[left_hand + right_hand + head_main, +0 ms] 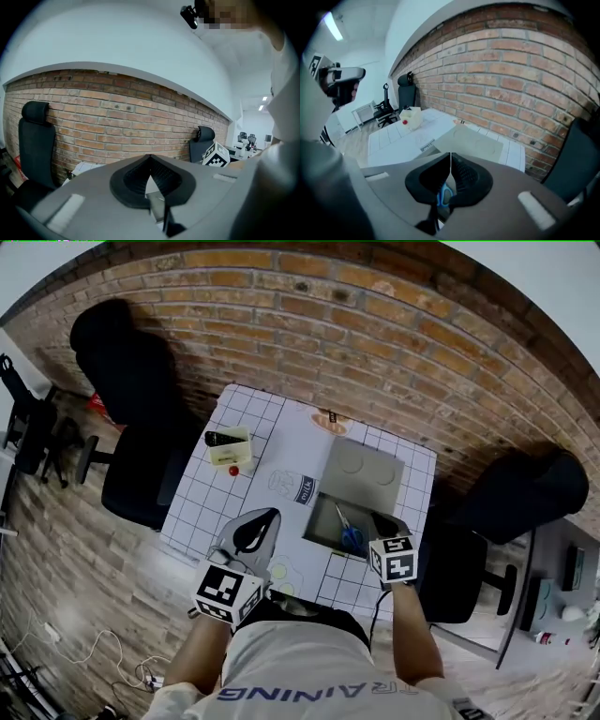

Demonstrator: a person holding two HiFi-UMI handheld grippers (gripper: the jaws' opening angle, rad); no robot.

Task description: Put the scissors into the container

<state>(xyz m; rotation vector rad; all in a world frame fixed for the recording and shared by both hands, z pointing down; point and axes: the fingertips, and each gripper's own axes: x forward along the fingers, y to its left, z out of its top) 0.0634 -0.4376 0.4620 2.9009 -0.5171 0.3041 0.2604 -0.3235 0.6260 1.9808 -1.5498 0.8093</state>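
Observation:
The blue-handled scissors lie inside the grey container, whose lid stands propped open behind it. My right gripper hovers at the container's right edge with its jaws shut and nothing between them. In the right gripper view the blue handle shows below the jaws and the lid ahead. My left gripper hangs over the table's front left, apart from the container. Its jaws are shut and empty, pointing at the brick wall.
A small cream box with a black item and a red ball sits at the back left of the white gridded table, also seen in the right gripper view. Black office chairs flank the table. A brick wall stands behind.

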